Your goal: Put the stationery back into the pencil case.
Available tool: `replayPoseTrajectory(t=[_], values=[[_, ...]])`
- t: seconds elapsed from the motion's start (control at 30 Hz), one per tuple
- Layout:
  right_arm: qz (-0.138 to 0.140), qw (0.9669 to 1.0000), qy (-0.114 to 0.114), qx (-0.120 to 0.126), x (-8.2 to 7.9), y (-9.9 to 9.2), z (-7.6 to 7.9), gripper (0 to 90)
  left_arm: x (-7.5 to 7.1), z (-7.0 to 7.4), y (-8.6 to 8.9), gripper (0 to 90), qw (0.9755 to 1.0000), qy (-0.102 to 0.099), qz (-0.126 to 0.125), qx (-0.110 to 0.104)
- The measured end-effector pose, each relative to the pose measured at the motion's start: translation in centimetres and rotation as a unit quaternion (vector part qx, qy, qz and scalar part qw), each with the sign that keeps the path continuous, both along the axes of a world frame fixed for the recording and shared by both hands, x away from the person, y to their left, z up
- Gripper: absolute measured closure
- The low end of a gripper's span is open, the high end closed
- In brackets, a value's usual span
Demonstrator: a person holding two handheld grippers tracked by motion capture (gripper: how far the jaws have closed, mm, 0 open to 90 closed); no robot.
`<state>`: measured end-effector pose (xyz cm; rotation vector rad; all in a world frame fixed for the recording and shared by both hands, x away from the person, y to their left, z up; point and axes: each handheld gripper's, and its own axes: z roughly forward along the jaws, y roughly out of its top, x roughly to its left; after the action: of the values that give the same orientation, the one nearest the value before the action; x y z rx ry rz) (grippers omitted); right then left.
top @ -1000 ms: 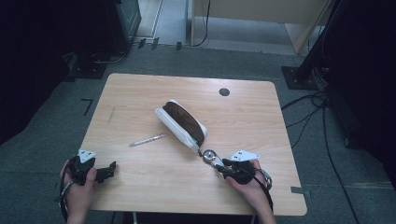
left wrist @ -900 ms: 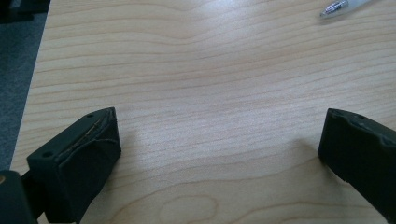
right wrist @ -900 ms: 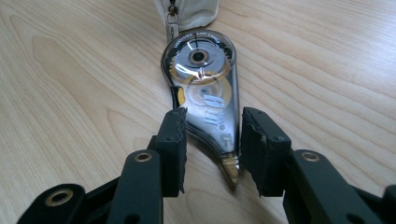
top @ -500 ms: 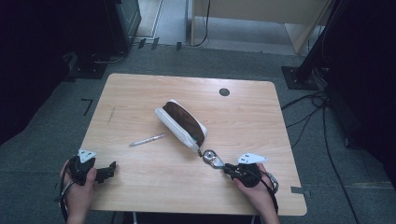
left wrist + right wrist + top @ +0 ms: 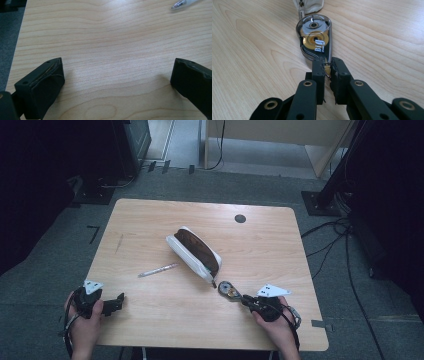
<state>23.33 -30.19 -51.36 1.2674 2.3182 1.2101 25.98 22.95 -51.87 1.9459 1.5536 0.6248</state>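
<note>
Seen from above: wooden table (image 5: 150, 215) with rounded corners on grey carpet. Near centre, an unzipped pencil case (image 5: 194, 253), white outside and brown inside, lying diagonally, its near end toward the right gripper (image 5: 243, 299). Just left of the case, apart from it, a pen (image 5: 158, 270) lying flat. Just beyond the case's near end, a correction tape dispenser (image 5: 228, 290), flat on the wood, pinched at its narrow end by the right gripper, whose jaws have just been closing on it. At the near left edge, the left gripper (image 5: 118, 301), resting low over bare wood, well apart from the pen. Toward the far right, a small dark round cap (image 5: 240, 218) set in the tabletop.
</note>
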Motion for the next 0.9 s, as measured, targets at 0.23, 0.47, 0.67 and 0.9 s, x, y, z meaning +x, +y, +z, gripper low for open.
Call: replayPoseTrajectory(t=[0.23, 0.47, 0.67, 0.9], values=[[-0.008, 0.9998, -0.015, 0.007, -0.3, 0.1, 0.8, 82.6, -0.2, 0.0, -0.3, 0.0, 1.0, 0.0, -0.008, 0.0], [-0.009, 0.9997, -0.022, 0.01, -0.3, 0.2, 1.5, 82.6, -0.5, 0.5, -1.3, 0.0, 0.9995, -0.016, -0.023, -0.011], [-0.008, 0.9995, -0.027, 0.013, -0.3, 0.5, 2.5, 82.7, -0.7, 1.3, -3.7, 0.0, 0.9925, -0.027, -0.099, -0.066], [0.003, 0.9992, -0.037, 0.016, -0.2, 1.3, 3.8, 82.8, -0.5, 2.1, -7.6, 0.0, 0.9798, -0.038, -0.161, -0.113]])
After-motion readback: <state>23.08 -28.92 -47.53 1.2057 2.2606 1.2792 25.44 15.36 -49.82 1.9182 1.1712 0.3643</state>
